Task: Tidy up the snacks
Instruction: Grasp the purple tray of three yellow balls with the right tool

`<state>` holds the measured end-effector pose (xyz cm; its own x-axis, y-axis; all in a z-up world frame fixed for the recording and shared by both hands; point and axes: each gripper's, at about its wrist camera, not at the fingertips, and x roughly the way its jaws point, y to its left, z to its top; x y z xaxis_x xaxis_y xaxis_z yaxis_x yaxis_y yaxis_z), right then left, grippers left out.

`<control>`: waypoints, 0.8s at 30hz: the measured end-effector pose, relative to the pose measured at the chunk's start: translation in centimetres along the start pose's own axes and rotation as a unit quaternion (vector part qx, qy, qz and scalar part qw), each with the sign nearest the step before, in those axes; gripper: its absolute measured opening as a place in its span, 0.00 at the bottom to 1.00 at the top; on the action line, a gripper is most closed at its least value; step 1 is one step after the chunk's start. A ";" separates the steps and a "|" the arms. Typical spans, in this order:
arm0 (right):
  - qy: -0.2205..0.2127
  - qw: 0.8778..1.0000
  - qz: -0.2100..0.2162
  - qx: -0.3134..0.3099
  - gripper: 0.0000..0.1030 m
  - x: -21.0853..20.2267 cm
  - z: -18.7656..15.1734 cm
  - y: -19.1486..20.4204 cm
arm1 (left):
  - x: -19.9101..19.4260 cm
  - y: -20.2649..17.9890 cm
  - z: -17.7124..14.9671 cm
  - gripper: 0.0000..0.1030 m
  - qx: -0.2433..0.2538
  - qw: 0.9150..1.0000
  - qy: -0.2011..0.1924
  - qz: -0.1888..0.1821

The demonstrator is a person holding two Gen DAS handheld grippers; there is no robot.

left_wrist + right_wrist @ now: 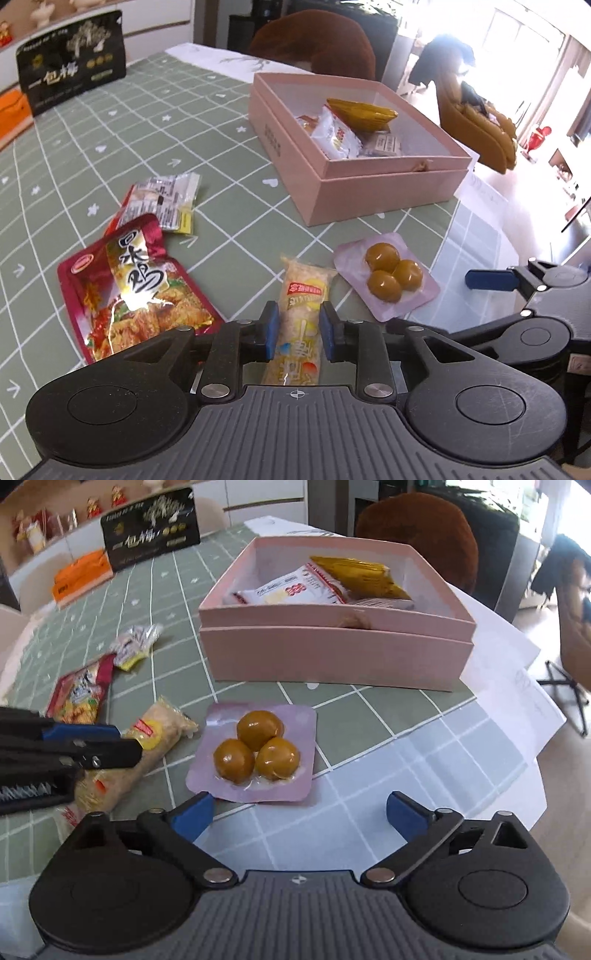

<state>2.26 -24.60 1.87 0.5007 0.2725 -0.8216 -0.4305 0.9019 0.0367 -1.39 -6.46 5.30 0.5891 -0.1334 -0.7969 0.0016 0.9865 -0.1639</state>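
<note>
We see the left gripper point(297, 328) with its blue pads on either side of a long yellow snack stick point(301, 317), which lies on the green checked tablecloth point(207, 122). The pads sit close against the wrapper, though we cannot tell for sure whether they are pressing it or only just beside it. The right gripper point(299, 812) is spread wide and holds nothing; it hangs just short of a lilac pack of three brown balls point(256, 751), which lies flat between the stick and the table edge.

To the left of the stick lies a red packet point(129, 288), and beyond it a smaller packet with a printed label point(162, 199), the two overlapping at the corner. Further back stands an open pink box point(369, 184), and inside it we make out a yellow packet point(360, 112) resting on a white wrapped snack point(338, 136). At the far side of the table a black bag point(70, 62) stands upright, with an orange box point(81, 578) beside it. White paper point(517, 686) lies under the right side of the pink box.
</note>
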 end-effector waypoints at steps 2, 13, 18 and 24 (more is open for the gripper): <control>-0.002 1.000 -0.001 0.001 1.00 0.1 -0.1 0.1 | 0.1 0.0 0.0 0.29 -0.004 1.000 0.003 -0.001; 0.000 1.000 0.003 -0.007 1.00 0.0 -0.3 -0.1 | 1.3 -1.2 0.0 0.33 0.016 0.999 0.031 0.006; -0.010 1.000 0.002 -0.009 1.00 -0.1 -0.6 -0.1 | 1.3 -1.3 -0.2 0.32 0.030 0.999 0.028 0.011; -0.004 1.000 -0.004 -0.003 1.00 -0.1 -0.3 0.2 | 0.6 -0.1 -1.1 0.32 0.037 0.999 0.012 0.019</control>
<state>1.88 -24.60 1.76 0.5096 0.2687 -0.8174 -0.4314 0.9017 0.0274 -1.90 -6.75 4.21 0.5706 -0.0961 -0.8156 0.0388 0.9952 -0.0902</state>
